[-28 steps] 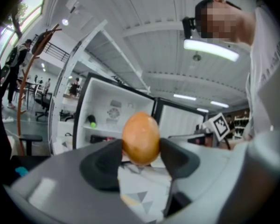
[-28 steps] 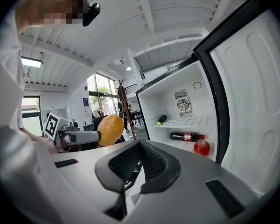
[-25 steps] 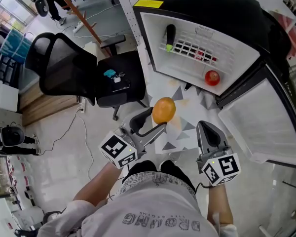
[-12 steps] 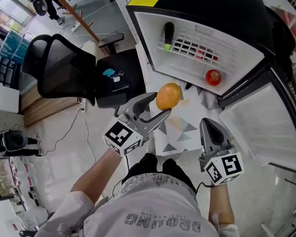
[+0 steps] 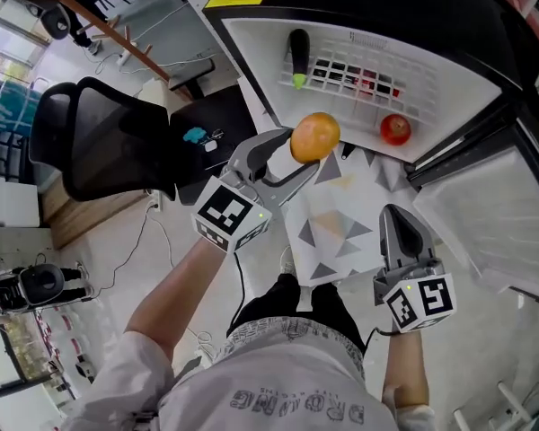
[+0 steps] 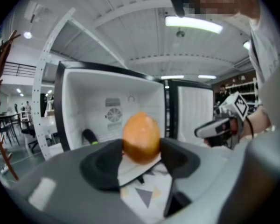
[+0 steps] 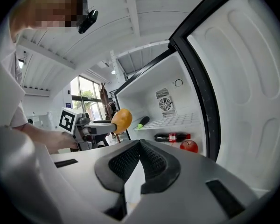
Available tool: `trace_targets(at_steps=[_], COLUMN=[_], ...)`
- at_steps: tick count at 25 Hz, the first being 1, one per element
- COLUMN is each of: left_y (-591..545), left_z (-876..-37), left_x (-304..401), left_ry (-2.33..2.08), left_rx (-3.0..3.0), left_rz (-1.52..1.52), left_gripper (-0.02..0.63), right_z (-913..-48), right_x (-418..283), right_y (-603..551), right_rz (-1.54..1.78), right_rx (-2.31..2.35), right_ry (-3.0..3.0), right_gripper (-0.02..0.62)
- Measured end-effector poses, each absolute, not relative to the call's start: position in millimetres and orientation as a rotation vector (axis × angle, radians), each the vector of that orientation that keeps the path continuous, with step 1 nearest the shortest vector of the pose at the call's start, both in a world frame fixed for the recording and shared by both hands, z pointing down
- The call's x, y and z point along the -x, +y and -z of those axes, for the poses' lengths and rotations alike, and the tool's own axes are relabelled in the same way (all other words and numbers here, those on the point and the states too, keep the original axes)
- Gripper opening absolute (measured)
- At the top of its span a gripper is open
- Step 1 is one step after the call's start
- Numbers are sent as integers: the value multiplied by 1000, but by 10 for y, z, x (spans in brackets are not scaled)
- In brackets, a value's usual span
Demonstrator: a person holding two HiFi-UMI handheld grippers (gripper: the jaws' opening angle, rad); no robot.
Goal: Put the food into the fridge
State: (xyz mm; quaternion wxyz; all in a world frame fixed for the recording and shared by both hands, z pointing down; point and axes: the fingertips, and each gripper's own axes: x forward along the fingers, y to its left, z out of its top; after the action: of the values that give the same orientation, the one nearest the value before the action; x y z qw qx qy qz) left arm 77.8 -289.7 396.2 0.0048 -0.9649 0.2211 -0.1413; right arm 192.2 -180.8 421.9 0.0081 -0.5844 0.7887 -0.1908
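My left gripper (image 5: 307, 148) is shut on an orange (image 5: 314, 137), held just in front of the open fridge (image 5: 278, 70); the orange (image 6: 141, 138) fills the gap between both pads. On the fridge's wire shelf (image 5: 377, 65) lies a dark eggplant (image 5: 298, 54). A cola bottle (image 5: 359, 81) and a red apple (image 5: 395, 129) are below it. My right gripper (image 5: 402, 232) hangs lower right over the floor, jaws shut with nothing between them. From the right gripper view I see the orange (image 7: 122, 119), the eggplant (image 7: 143, 122), the bottle (image 7: 172, 137) and the apple (image 7: 189, 146).
The fridge door (image 5: 499, 214) stands swung open at the right. A black office chair (image 5: 117, 137) with small items on its seat stands left of the fridge. A white patterned mat (image 5: 332, 236) lies on the floor before the fridge.
My left gripper has carried the orange up and toward the fridge opening. The right gripper has shifted slightly and stayed shut.
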Motion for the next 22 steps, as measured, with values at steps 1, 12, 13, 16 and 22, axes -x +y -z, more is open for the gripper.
trace_targets(at_steps=[1, 12, 13, 16, 22], left_y=[-2948, -3463, -3498, -3602, -3817], left_z=[-3986, -4030, -4031, -4035, -4052], left_x=[-802, -1064, -1080, -1123, -1200], left_ry=[679, 594, 590, 589, 615], left_rx=[3012, 2886, 2876, 2843, 2777], left_rz=[459, 550, 559, 585, 641], left_gripper=[262, 262, 262, 262, 262], right_z=[-4226, -4293, -4301, -4311, -4289], right_x=[-1939, -1997, -1991, -1970, -1946], right_y=[-1830, -2023, -2035, -2078, -2166], right_rz=[595, 587, 587, 585, 566], right_rx=[1840, 1900, 1901, 1900, 1894], right_ry=[2449, 2369, 2365, 2360, 2359], right_gripper=[3, 3, 2, 3, 3])
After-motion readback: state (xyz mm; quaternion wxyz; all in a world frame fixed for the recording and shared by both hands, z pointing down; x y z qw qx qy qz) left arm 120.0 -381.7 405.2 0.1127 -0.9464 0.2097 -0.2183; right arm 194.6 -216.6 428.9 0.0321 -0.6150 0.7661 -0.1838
